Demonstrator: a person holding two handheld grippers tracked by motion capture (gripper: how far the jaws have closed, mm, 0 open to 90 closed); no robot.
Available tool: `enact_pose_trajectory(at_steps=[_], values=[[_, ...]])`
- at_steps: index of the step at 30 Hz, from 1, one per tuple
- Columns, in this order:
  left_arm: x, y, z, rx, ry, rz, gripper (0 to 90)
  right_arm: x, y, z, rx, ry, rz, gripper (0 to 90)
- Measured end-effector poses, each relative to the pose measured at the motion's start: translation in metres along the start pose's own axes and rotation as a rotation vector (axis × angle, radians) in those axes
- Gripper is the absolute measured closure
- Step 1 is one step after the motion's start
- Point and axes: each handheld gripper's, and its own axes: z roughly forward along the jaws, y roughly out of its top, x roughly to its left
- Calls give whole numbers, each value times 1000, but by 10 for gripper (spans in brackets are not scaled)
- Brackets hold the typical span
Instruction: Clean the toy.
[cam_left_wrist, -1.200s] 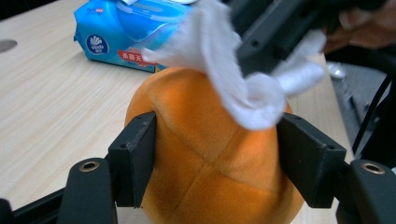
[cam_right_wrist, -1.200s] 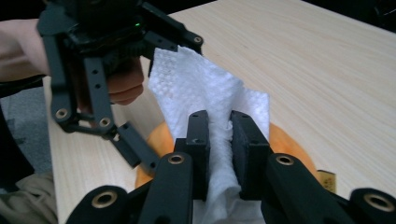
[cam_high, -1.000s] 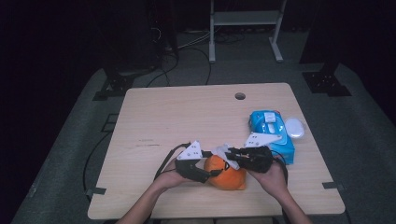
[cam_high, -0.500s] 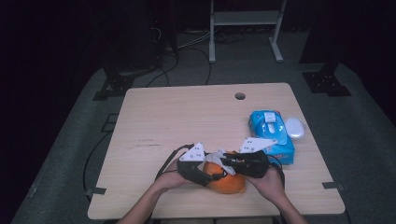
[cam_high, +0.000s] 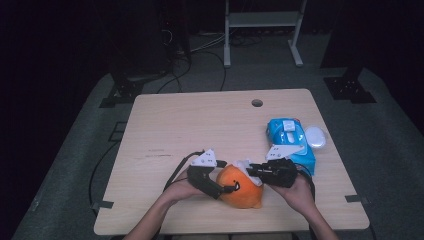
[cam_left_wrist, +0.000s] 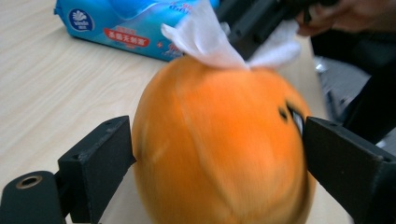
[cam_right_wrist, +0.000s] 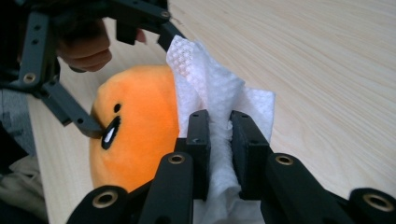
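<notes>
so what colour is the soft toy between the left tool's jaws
Orange soft toy, with a small dark face mark; clearest in the left gripper view.

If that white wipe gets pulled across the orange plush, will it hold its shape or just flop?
The white wipe looks thin and floppy: it crumples where the right gripper pinches it. It is probably very light and easily torn. Against the orange plush toy it would likely drape rather than push.

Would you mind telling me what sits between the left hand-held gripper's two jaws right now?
The orange plush toy sits between them, seen in the left gripper view. The left hand-held gripper has just been opening around it.
</notes>
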Motion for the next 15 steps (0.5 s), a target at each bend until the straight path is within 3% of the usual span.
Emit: enact_pose_trajectory(at_steps=[1,2,5,8,9,11,14,15], values=[[1,1,0,-7,-25,-43,89,5,2,0,2,17,-12,776],[1,1,1,-6,-34,-61,84,7,2,0,2,23,-18,776],[2,-2,5,9,-41,-71,102,13,4,1,7,31,-42,776],[2,-5,4,3,-41,-64,163,14,5,2,14,24,-48,776],[2,-5,4,-5,-36,-55,210,11,4,3,4,29,-30,776],[0,-4,4,-5,-32,-50,215,12,5,2,-17,19,-27,775],[-7,1,7,-3,-16,9,219,21,10,4,-46,24,-53,775],[-7,1,7,-3,-16,9,220,21,10,4,-46,24,-53,775]])
